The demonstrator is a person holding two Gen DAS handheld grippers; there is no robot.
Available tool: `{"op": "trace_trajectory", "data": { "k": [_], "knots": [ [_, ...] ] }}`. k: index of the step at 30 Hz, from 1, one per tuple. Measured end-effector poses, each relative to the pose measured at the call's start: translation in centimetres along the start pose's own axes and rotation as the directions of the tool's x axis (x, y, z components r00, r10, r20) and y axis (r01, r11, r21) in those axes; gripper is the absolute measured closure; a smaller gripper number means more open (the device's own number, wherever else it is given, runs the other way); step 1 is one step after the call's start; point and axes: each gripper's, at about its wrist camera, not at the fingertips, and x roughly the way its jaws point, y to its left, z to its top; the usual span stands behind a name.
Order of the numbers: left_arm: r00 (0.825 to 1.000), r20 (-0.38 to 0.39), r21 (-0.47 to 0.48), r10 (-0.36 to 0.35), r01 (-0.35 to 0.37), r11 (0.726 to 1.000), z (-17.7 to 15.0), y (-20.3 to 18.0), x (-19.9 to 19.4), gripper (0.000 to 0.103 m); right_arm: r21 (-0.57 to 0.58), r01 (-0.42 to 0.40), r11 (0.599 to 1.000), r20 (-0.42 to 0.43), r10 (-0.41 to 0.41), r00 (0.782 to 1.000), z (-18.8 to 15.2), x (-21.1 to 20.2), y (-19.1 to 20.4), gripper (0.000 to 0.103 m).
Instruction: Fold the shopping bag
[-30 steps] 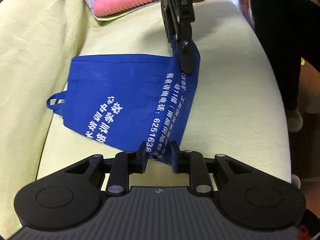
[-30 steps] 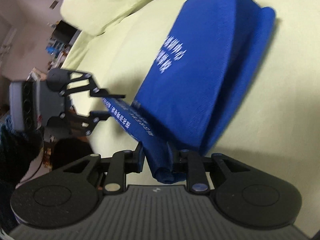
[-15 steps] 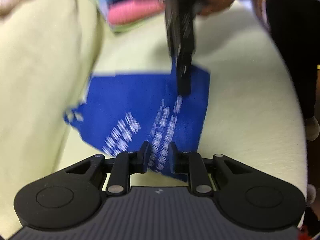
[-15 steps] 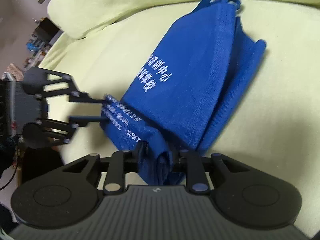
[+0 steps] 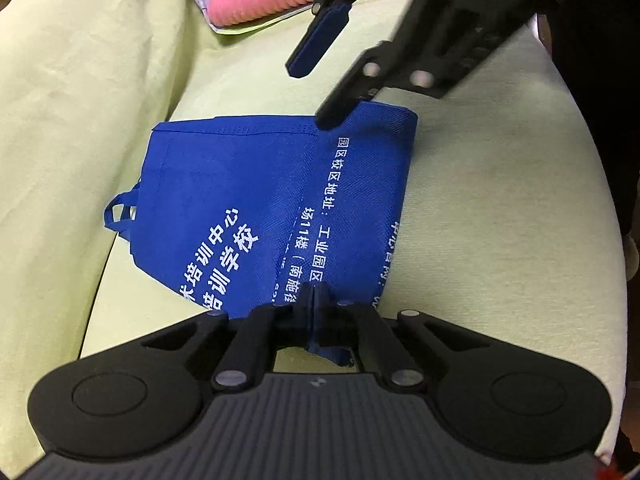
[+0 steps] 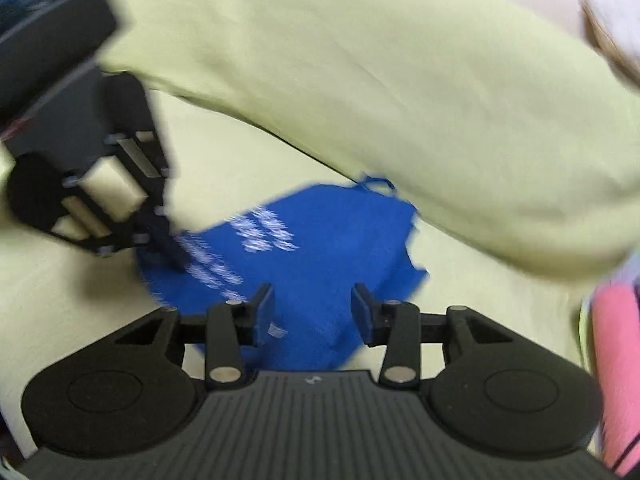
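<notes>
A blue shopping bag [image 5: 256, 192] with white printed characters lies folded on the pale green sofa seat, its handles [image 5: 120, 212] poking out at the left. My left gripper [image 5: 316, 300] is shut on the bag's near edge. In the left wrist view my right gripper [image 5: 320, 92] hovers open just over the bag's far right corner, holding nothing. The right wrist view is blurred: the right gripper [image 6: 313, 307] stands open above the bag [image 6: 320, 240], and the left gripper [image 6: 168, 248] touches the bag's left edge.
The sofa's back cushion [image 5: 72, 80] rises along the left. A pink ribbed cushion [image 5: 260, 0] and blue fabric lie at the far end. The seat's right edge [image 5: 592, 200] drops off beside a person's dark-clothed leg [image 5: 600, 80].
My right gripper has let go of the bag's far corner, opened and lifted off. The folded flap now lies flat on the bag. The left gripper still clamps the near edge.
</notes>
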Motion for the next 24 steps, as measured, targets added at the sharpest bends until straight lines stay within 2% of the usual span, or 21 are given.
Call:
{"op": "trace_trajectory", "data": {
  "k": [1, 2, 3, 7, 11, 18, 24],
  "knots": [
    [1.000, 0.002, -0.007, -0.001, 0.001, 1.000, 0.0, 0.0, 0.0, 0.103, -0.012, -0.012, 1.000, -0.020, 0.012, 1.000, -0.1, 0.4, 0.5, 0.084],
    [1.000, 0.004, -0.012, -0.001, 0.001, 1.000, 0.0, 0.1, 0.0, 0.103, -0.012, -0.015, 1.000, -0.046, 0.014, 0.999, -0.2, 0.9, 0.7, 0.096],
    [1.000, 0.005, -0.018, 0.001, 0.000, 1.000, 0.0, 0.0, 0.0, 0.103, -0.012, -0.018, 1.000, -0.072, 0.017, 0.997, -0.4, 1.5, 0.9, 0.097],
    [1.000, 0.009, -0.072, 0.019, -0.018, 0.997, -0.1, -0.1, -0.2, 0.103, 0.088, -0.010, 0.996, -0.080, 0.017, 0.997, -1.6, 2.4, 0.3, 0.096],
    [0.999, 0.002, -0.160, 0.052, -0.052, 0.986, 0.1, -0.1, 0.0, 0.103, 0.141, -0.001, 0.990, -0.058, 0.009, 0.998, -1.8, 2.4, -0.1, 0.096],
    [0.993, 0.027, -0.335, 0.116, -0.100, 0.937, -0.4, -0.3, -0.1, 0.103, 0.192, -0.028, 0.981, -0.044, 0.037, 0.998, -2.1, 2.4, -1.3, 0.096],
    [0.991, 0.014, -0.324, 0.134, -0.122, 0.938, -0.2, -0.4, -0.1, 0.103, 0.201, -0.023, 0.979, -0.055, 0.035, 0.998, -2.0, 2.5, -0.6, 0.096]
  ]
}}
